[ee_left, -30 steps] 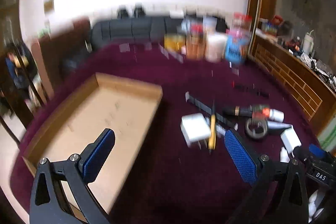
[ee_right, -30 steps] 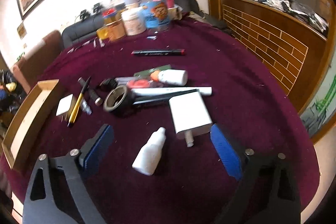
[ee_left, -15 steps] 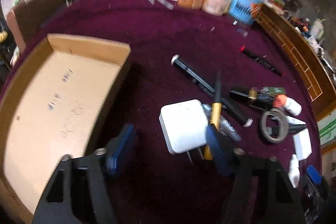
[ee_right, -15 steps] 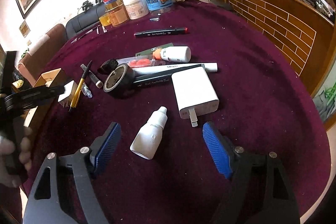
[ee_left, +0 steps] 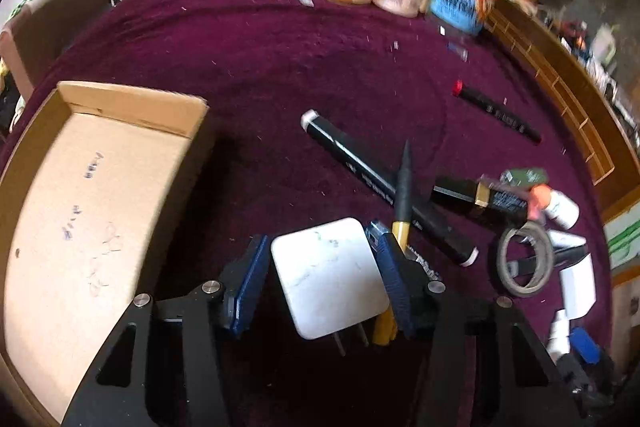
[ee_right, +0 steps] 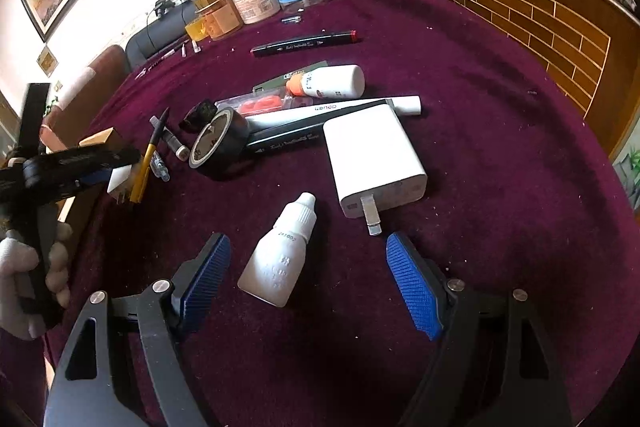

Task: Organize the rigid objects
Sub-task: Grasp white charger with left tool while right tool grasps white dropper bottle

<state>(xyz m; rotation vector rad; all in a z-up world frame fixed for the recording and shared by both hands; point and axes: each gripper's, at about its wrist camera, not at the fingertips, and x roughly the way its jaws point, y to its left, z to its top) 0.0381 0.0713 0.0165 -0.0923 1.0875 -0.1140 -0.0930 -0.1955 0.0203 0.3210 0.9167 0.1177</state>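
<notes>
Left wrist view, from left to right: an open cardboard box [ee_left: 92, 211] lies on the maroon tablecloth [ee_left: 280, 67]. Beside it the left gripper [ee_left: 320, 279] straddles a small white charger [ee_left: 330, 277]; its jaws are closing, the blue pads just beside the charger's two edges — actual contact cannot be told. A yellow-and-black pen [ee_left: 402, 195] lies just right of the charger, crossing a black marker [ee_left: 384, 187]. Further right are a roll of dark tape [ee_left: 526, 261] and a second, red-capped marker [ee_left: 498, 113].

Right wrist view: a gloved hand [ee_right: 24, 275] carries the left gripper at the frame's left edge. The right gripper [ee_right: 306, 283] hangs with jaws wide apart — a white dropper bottle [ee_right: 286, 253] lies on the cloth between the pads, touching neither. A larger white power adapter [ee_right: 374, 157] lies just beyond the right pad.
</notes>
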